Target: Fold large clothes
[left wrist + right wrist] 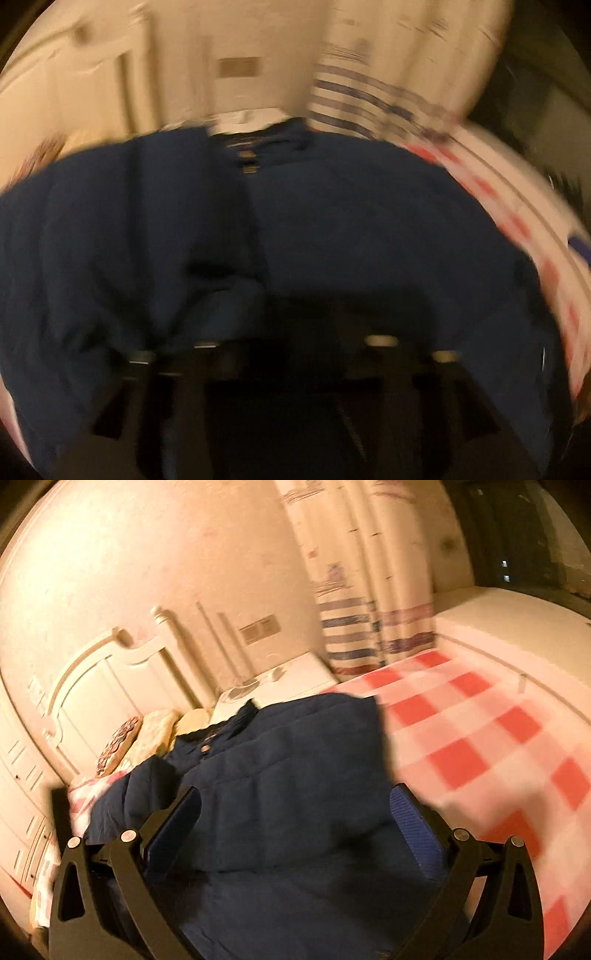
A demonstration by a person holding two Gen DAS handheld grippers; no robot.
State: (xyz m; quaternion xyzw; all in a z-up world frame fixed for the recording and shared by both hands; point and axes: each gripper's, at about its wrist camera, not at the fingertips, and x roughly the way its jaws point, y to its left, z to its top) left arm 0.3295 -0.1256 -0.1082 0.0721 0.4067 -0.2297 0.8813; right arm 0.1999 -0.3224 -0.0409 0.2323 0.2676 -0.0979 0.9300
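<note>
Navy jacket (280, 775) lies spread on bed's red-checked sheet (480, 738), collar toward 11 o'clock near pillows (155, 734) and headboard (110, 672); right gripper (295, 812) above jacket, jaws wide apart, nothing pinched; left gripper (291, 354) badly blurred over same jacket (332, 221), jaws look parted, grip not discernible; striped curtain (369, 635) at 12 o'clock.

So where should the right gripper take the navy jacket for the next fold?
Probably the navy jacket's far right edge, approached from the checked bedspread side. That edge lies straight and exposed on the bed, and the right gripper hovers open above the fabric.
</note>
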